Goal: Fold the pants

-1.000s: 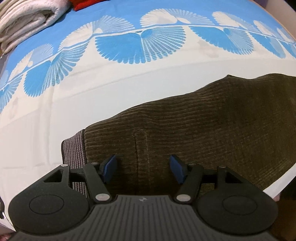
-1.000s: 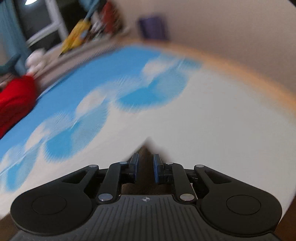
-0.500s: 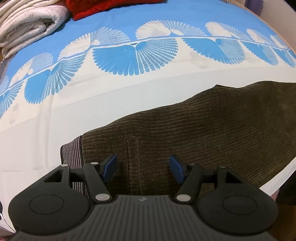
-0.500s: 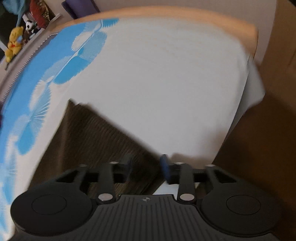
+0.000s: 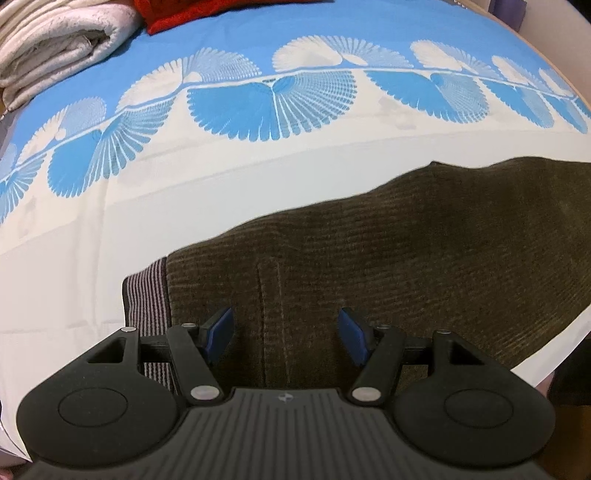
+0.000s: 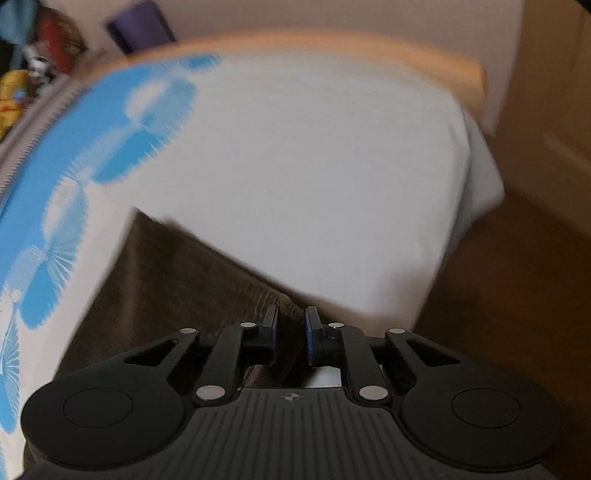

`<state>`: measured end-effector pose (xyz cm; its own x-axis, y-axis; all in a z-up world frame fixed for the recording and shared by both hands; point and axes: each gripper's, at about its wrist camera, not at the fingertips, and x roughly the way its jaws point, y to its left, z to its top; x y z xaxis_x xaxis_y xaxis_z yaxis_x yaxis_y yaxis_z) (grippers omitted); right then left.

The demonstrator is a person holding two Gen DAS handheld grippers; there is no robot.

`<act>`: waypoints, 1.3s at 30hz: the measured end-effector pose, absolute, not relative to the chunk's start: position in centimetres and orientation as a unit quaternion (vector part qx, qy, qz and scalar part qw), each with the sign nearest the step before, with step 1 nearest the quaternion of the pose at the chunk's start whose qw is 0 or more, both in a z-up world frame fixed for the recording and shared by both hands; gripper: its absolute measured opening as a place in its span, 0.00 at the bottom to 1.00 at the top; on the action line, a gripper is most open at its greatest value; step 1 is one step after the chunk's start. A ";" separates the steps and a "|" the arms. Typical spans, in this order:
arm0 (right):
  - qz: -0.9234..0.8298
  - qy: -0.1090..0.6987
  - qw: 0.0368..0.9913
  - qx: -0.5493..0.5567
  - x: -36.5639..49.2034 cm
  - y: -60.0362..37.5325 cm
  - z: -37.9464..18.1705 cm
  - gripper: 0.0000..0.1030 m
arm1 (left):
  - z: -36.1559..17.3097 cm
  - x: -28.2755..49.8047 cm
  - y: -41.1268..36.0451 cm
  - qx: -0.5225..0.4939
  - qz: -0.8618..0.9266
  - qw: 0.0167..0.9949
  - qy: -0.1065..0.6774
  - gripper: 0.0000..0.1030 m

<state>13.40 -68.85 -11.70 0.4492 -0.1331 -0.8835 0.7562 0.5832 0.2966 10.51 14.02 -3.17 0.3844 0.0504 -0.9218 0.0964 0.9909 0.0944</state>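
Note:
Dark brown corduroy pants (image 5: 388, 251) lie flat on a bed sheet, with a striped waistband (image 5: 146, 295) at their left end. My left gripper (image 5: 284, 334) is open and empty, just above the pants near the waistband. In the right wrist view the pants (image 6: 162, 273) run off to the left. My right gripper (image 6: 291, 332) is shut on the pants' near edge by the bed's corner. This view is blurred.
The sheet (image 5: 184, 206) is white with blue fan patterns (image 5: 269, 103). A folded white blanket (image 5: 55, 44) and a red cloth (image 5: 192, 11) lie at the far left. The bed's right edge (image 6: 476, 206) drops to a brown floor (image 6: 517, 295).
My right gripper swung from facing the far bed to the bed's corner, opened over the pants' edge, then shut on it. My left gripper stayed open and drew back slightly.

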 end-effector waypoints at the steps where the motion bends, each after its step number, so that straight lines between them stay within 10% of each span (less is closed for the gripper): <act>1: -0.298 0.442 0.763 0.364 13.1 -69.2 -12.0 0.20 | -3.3 10.5 14.0 0.067 -0.017 0.828 0.557 0.66; 5: -0.321 0.435 0.743 0.395 12.0 -70.0 -12.1 0.49 | -4.1 10.1 13.9 0.067 -0.038 0.818 0.570 0.66; 12: -0.280 0.463 0.722 0.431 13.2 -69.1 -13.6 0.50 | -9.0 8.7 13.0 0.136 -0.053 0.748 0.648 0.68; 19: -0.272 0.488 0.732 0.391 14.8 -68.0 -14.0 0.57 | -3.9 9.8 16.2 0.047 0.009 0.834 0.550 0.60; 23: -0.276 0.484 0.738 0.381 14.8 -67.9 -13.9 0.28 | -7.1 10.7 19.3 0.054 0.105 0.777 0.618 0.31; 39: -0.271 0.438 0.739 0.434 13.6 -68.5 -12.1 0.14 | -4.7 13.4 17.6 0.044 0.128 0.813 0.566 0.51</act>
<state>13.55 -68.54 -12.11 0.4694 -0.0196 -0.8827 0.7806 0.4763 0.4046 13.42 17.59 -4.70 0.3268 0.2584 -0.9091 -0.1583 0.9633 0.2169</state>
